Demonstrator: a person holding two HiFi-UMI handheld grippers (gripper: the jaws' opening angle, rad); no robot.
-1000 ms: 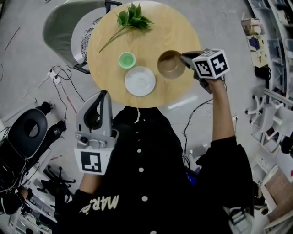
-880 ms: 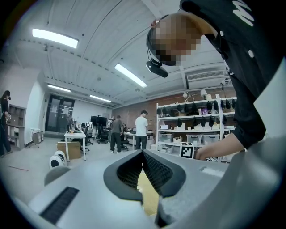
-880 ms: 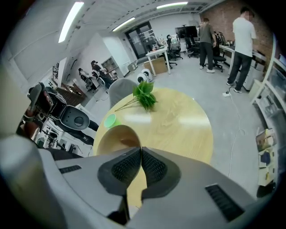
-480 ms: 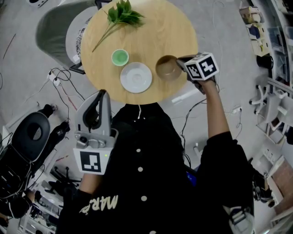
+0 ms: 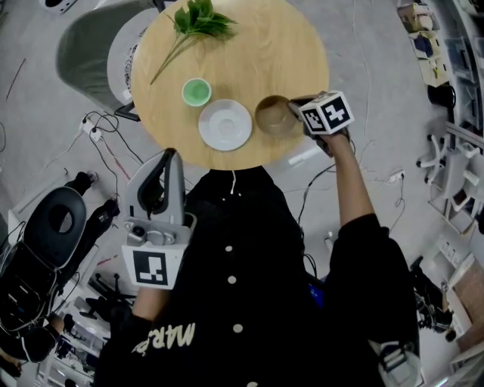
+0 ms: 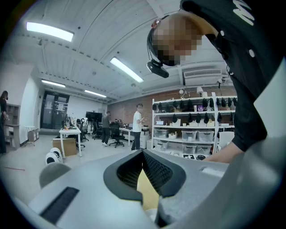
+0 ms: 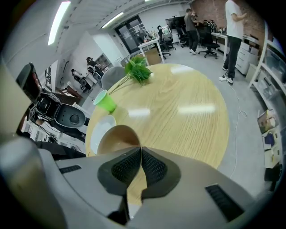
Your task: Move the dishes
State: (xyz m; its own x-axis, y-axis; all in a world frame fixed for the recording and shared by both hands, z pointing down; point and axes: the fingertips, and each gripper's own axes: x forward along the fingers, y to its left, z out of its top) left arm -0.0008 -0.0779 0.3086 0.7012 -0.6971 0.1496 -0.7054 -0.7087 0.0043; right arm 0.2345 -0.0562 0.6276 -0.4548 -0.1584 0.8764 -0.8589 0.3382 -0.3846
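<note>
A round wooden table (image 5: 261, 53) holds a green cup (image 5: 197, 92), a white plate (image 5: 224, 125) and a brown bowl (image 5: 274, 115) just right of the plate. My right gripper (image 5: 295, 103) reaches in from the right and is shut on the bowl's right rim. In the right gripper view the bowl (image 7: 117, 137) sits just beyond the closed pads of the right gripper (image 7: 141, 150), with the plate (image 7: 99, 129) and cup (image 7: 105, 102) to its left. My left gripper (image 5: 169, 156) hovers off the table near my body, shut and holding nothing; in the left gripper view the left gripper (image 6: 143, 152) looks out over the room.
A leafy green sprig (image 5: 193, 23) lies at the table's far side. A grey chair (image 5: 91, 45) stands at the far left of the table. Cables and black equipment (image 5: 49, 219) cover the floor at left; shelving (image 5: 454, 91) lines the right. People stand far off in the room.
My right gripper has come down with the bowl toward the table's near edge, so the bowl now sits level with the plate. The left gripper has hardly moved.
</note>
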